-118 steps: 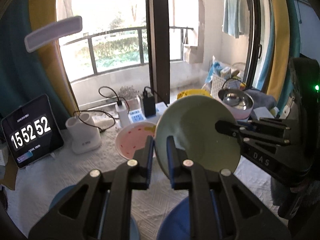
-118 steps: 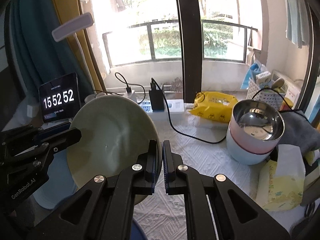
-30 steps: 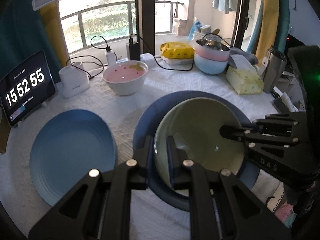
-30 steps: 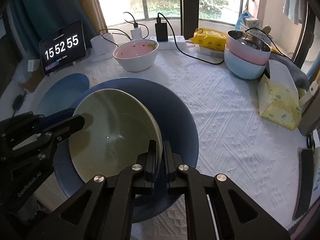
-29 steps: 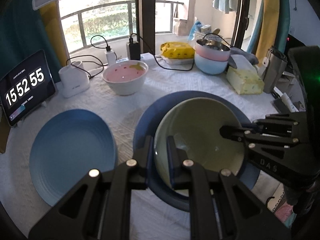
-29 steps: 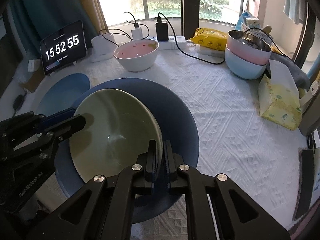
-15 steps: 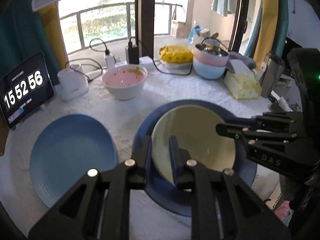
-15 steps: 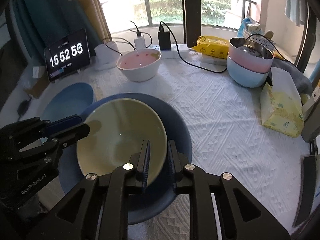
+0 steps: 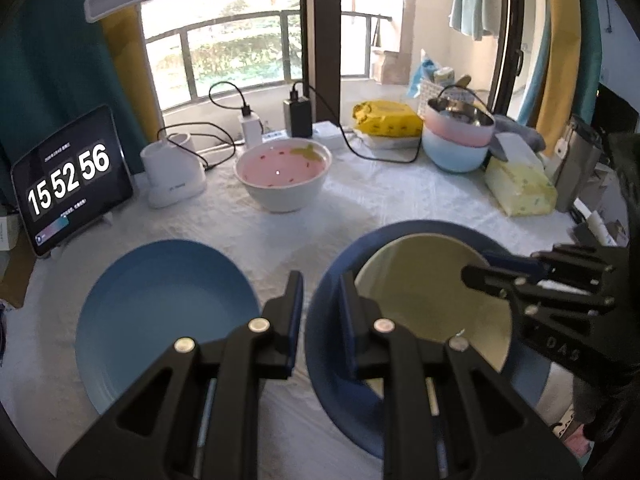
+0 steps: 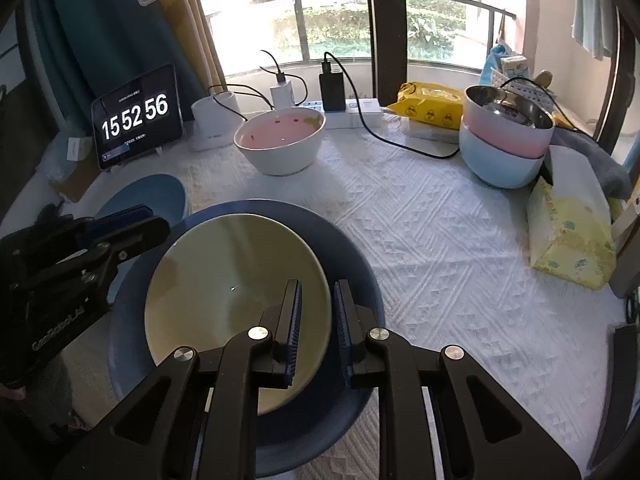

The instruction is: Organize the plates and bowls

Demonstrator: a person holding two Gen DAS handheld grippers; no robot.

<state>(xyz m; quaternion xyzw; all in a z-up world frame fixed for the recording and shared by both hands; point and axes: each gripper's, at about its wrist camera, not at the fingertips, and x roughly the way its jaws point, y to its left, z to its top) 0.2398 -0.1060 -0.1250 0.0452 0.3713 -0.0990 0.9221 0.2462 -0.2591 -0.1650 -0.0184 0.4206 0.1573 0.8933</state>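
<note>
Tablecloth (image 10: 440, 240), green bowl (image 10: 224, 280) between opened tongs (image 10: 316, 320)

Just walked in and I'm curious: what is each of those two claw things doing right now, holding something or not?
Left gripper: open, holding nothing, jaws just opened off the green bowl.
Right gripper: open, jaws just opened, bowl rim between them but not pinched.

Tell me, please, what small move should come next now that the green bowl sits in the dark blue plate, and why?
Probably lift both tongs up and away. The green bowl rests inside the dark blue plate, and both the left tongs and right tongs are open, their jaws having just opened, so nothing is held.
</note>
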